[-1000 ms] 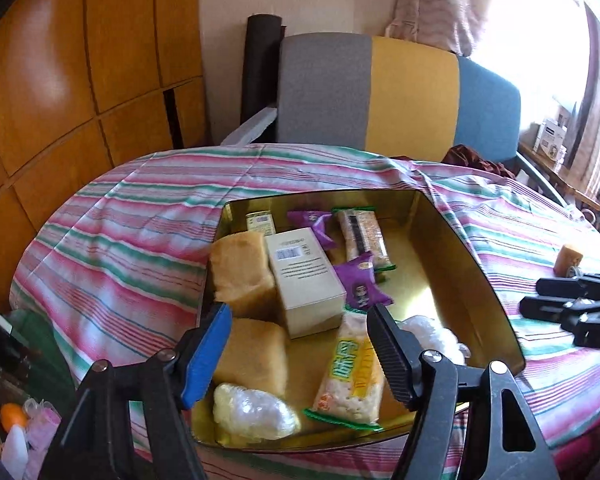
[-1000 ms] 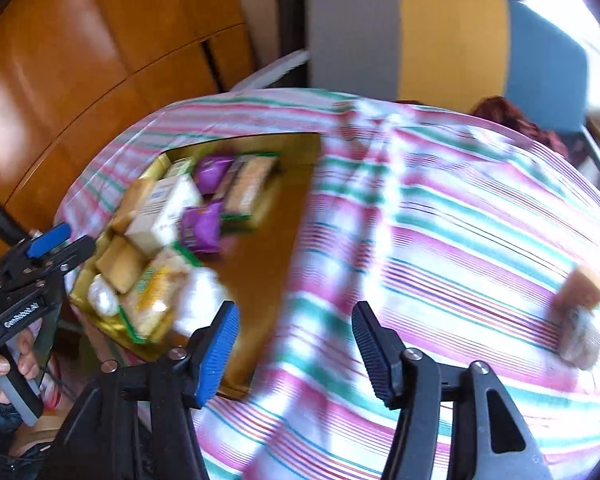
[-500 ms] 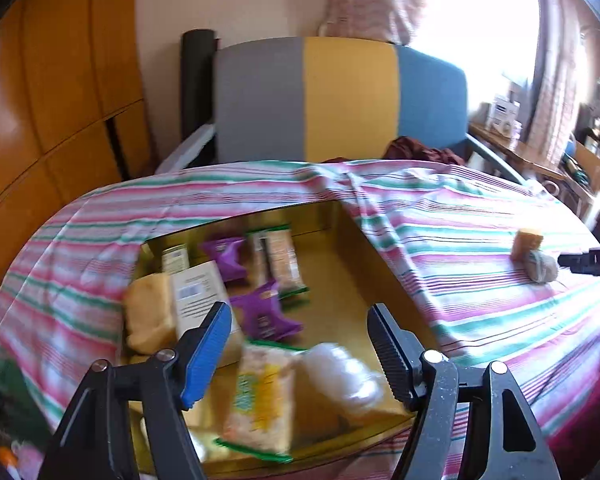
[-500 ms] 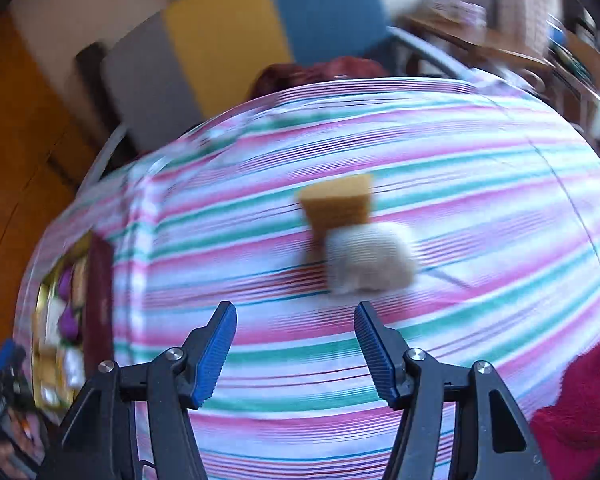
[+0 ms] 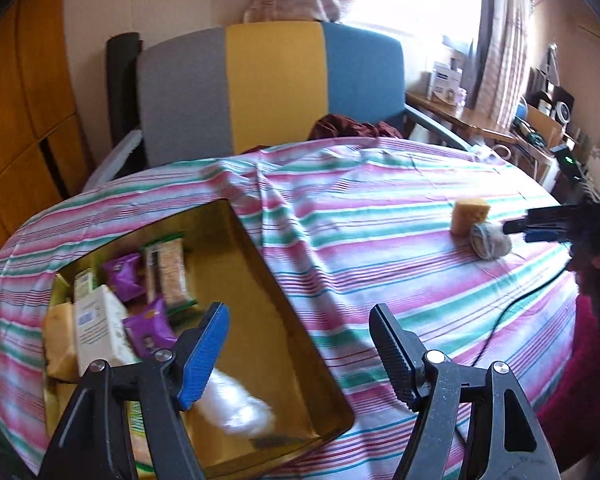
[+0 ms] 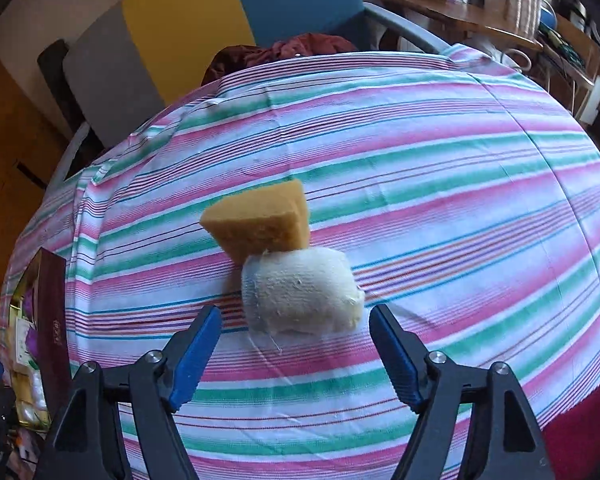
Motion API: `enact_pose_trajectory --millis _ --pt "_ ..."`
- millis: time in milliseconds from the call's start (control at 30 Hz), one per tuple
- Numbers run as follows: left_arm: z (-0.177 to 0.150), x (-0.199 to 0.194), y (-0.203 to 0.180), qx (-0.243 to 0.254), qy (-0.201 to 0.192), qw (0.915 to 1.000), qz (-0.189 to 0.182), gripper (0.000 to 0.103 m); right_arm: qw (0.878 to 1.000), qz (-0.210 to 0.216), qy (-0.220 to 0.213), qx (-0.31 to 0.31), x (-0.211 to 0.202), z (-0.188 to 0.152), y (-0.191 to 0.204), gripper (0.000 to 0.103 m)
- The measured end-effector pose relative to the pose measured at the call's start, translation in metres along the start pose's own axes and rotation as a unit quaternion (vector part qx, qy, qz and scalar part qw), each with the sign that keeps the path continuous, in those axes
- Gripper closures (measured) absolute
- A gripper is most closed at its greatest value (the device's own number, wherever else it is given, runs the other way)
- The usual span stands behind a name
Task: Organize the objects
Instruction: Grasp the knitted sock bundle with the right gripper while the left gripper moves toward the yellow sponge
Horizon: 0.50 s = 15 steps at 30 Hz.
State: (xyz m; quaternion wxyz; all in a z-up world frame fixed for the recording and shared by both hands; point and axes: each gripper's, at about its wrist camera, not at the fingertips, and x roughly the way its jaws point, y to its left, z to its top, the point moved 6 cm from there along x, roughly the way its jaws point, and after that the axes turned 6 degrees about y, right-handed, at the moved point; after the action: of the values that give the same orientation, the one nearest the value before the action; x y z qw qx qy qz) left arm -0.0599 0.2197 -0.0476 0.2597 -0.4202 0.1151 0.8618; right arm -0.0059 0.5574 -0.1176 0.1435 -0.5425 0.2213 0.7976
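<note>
Over the last second the left gripper [image 5: 298, 350] has swung away from the gold tin [image 5: 288, 340], which now lies below and to its left; it gapes wide, empty. The right gripper [image 6: 296, 350] has closed in on the white cloth bundle [image 6: 300, 292], now just ahead between its wide-open, empty jaws, the yellow sponge [image 6: 260, 224] touching behind, so a pickup looks imminent.

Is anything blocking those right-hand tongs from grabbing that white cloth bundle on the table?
Nothing visible. The right tongs are open with the white bundle straight ahead on the striped cloth. The yellow sponge touches it on the far side.
</note>
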Motion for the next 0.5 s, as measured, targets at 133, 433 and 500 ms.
enact_pose_trajectory --millis 133,433,500 --pt "0.002 0.009 -0.015 0.006 0.013 0.9998 -0.014 0.03 0.999 -0.039 0.013 -0.031 0.019 0.01 0.01 0.019" --pt "0.023 0.021 -0.053 0.029 0.018 0.9985 -0.043 0.03 0.994 -0.091 0.026 -0.057 0.034 0.009 0.002 0.043" --pt "0.028 0.026 -0.062 0.031 0.024 0.9979 -0.051 0.03 0.994 -0.098 0.013 -0.048 0.024 0.006 -0.003 0.044"
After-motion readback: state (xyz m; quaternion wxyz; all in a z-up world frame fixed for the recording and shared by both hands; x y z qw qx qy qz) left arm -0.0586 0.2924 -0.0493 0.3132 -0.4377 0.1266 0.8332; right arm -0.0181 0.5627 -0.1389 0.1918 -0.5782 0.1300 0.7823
